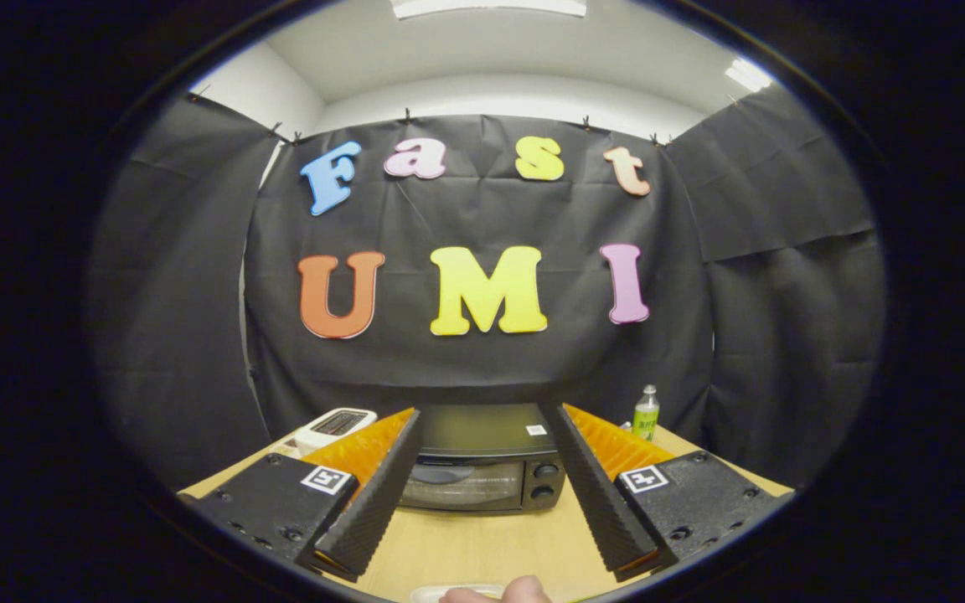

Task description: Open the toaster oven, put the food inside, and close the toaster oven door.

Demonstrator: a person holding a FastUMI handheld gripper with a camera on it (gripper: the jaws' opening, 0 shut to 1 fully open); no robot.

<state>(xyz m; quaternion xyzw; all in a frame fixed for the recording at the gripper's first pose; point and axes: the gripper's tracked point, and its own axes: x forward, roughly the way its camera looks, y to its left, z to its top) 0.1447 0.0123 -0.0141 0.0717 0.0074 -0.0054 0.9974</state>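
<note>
1. Toaster oven [482, 469] sits shut at the desk's [482, 544] far edge, beyond the fingers.
2. Rigid, heavy box; take the door handle [442, 475] along its top, probably.
3. Gripper [482, 494] spread wide, holding nothing.
4. Bottle [646, 413] stands at the far right corner.

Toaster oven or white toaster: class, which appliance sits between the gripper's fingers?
The black toaster oven, door closed, framed between the open gripper fingers; the white toaster sits off beyond one finger.
</note>
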